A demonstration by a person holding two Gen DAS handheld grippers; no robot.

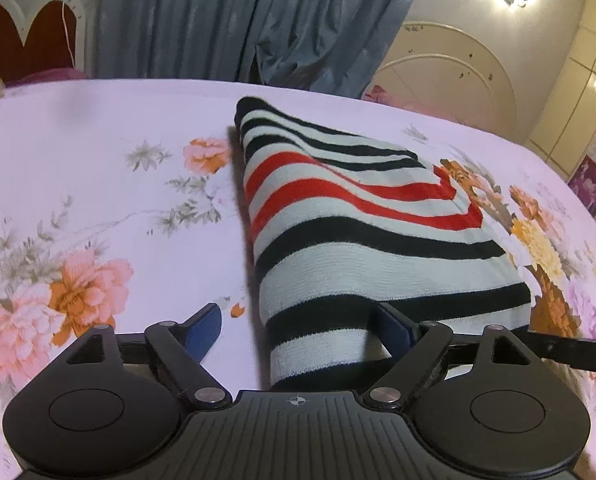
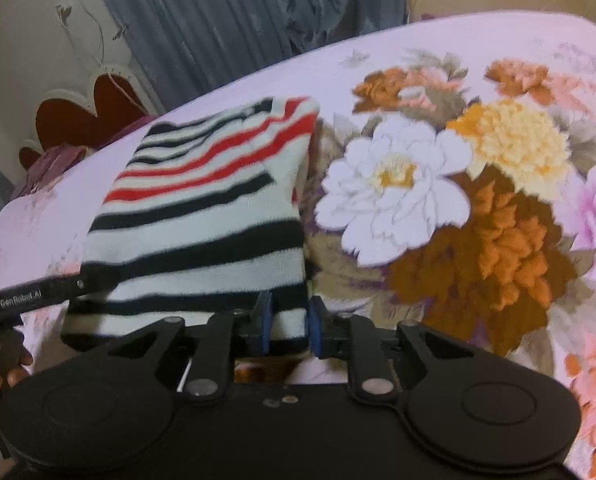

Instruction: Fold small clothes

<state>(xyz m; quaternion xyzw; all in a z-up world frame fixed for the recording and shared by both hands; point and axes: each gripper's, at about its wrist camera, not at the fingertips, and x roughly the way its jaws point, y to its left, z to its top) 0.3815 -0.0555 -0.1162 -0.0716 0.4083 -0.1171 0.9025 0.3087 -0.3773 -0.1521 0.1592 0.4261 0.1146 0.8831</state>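
Striped black, white and red knit garment (image 1: 361,216) folded on the floral bedsheet (image 1: 98,168)
Right gripper (image 2: 290,326) pinches its near edge; left gripper (image 1: 298,328) gapes wide around it, not pressing

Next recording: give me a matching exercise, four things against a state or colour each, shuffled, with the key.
Things:
1. left gripper
2. right gripper
3. striped garment
4. curtain

States:
A. grey-blue, hanging behind the bed
B. folded, lying on the floral sheet
C. fingers spread wide
D. fingers clamped on the garment's near edge

Pairs: 1-C, 2-D, 3-B, 4-A
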